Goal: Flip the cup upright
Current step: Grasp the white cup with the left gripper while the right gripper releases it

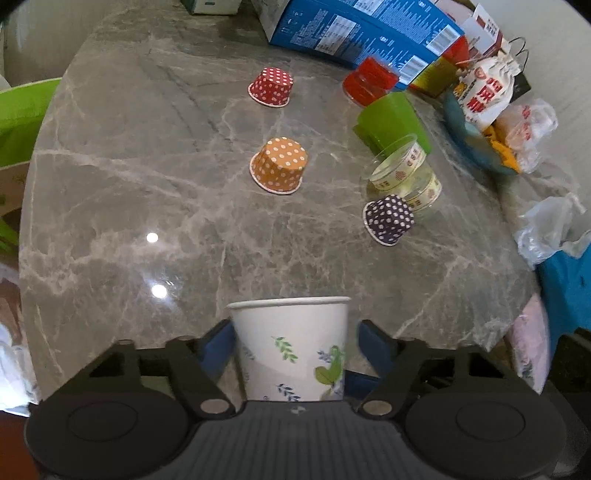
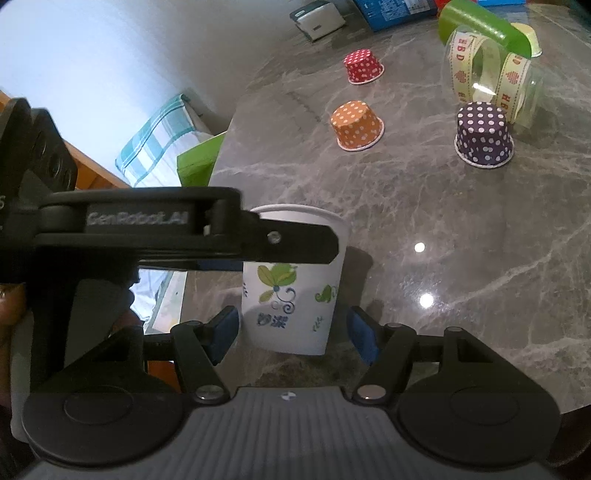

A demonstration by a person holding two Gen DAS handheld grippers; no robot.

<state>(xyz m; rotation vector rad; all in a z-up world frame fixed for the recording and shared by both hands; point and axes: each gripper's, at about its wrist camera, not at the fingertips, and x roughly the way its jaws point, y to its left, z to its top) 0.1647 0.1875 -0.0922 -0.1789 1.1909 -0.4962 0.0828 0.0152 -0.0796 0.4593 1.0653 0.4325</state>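
A white paper cup with leaf prints (image 1: 291, 347) stands upright, rim up, on the grey marble table (image 1: 147, 206). It sits between the blue pads of my left gripper (image 1: 295, 343), whose jaws are wide with a small gap to the cup on each side. The cup also shows in the right wrist view (image 2: 291, 295). My right gripper (image 2: 293, 332) is open around its lower part, with the pads apart from the cup. The black arm of the left gripper crosses in front of the cup's upper part there.
Three upside-down dotted cupcake liners stand on the table: red (image 1: 271, 86), orange (image 1: 279, 165), purple (image 1: 388, 219). A clear jar with ribbon (image 1: 404, 173), a green cup (image 1: 393, 123), a red cup (image 1: 369, 81), a blue box (image 1: 362, 29) and bags (image 1: 491, 96) crowd the far right. The table edge is at the left.
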